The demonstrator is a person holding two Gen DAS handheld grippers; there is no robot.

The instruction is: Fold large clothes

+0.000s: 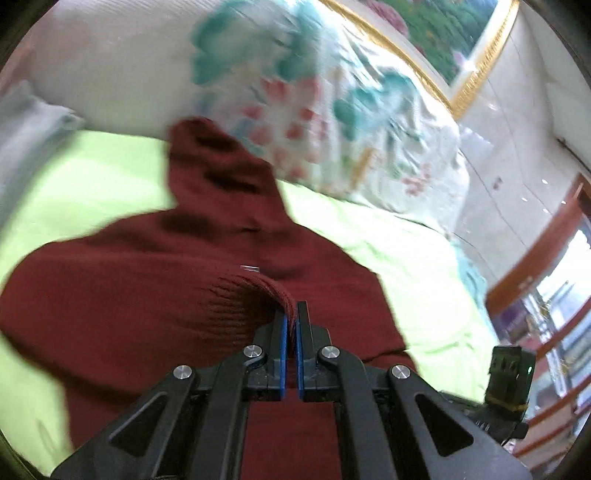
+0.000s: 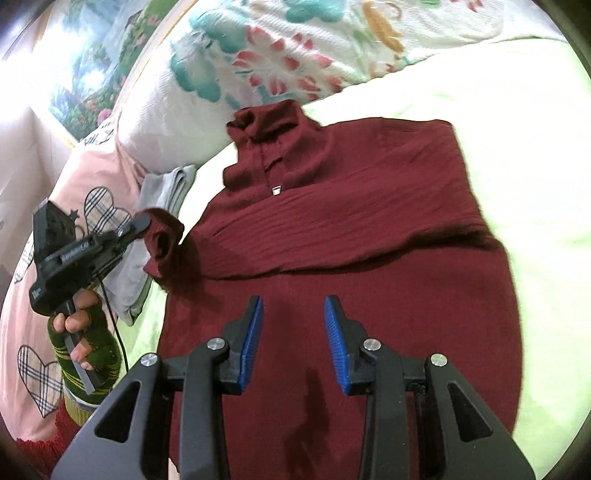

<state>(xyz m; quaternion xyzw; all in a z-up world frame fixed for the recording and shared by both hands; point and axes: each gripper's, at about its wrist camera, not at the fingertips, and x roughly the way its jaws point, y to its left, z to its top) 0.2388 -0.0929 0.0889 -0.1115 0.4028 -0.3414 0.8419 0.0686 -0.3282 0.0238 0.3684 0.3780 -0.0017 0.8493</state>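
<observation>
A dark red turtleneck sweater (image 2: 351, 229) lies spread on a lime-green bedsheet (image 2: 517, 110), its right sleeve folded across the chest. My left gripper (image 1: 292, 308) is shut on the ribbed cuff (image 1: 258, 291) of the other sleeve and holds it lifted above the sweater (image 1: 129, 266). In the right wrist view that same left gripper (image 2: 142, 223) sits at the sweater's left edge with the cuff (image 2: 162, 240) hanging from it, held by a hand (image 2: 79, 325) in a green fingerless glove. My right gripper (image 2: 293, 314) hovers open over the sweater's lower body with nothing between its fingers.
A floral quilt (image 2: 277, 55) and a white pillow (image 2: 159, 122) are piled at the head of the bed. Folded grey cloth (image 2: 162, 188) lies beside the sweater's left edge, next to pink bedding with plaid hearts (image 2: 40, 376). A framed landscape picture (image 1: 436, 33) hangs on the wall.
</observation>
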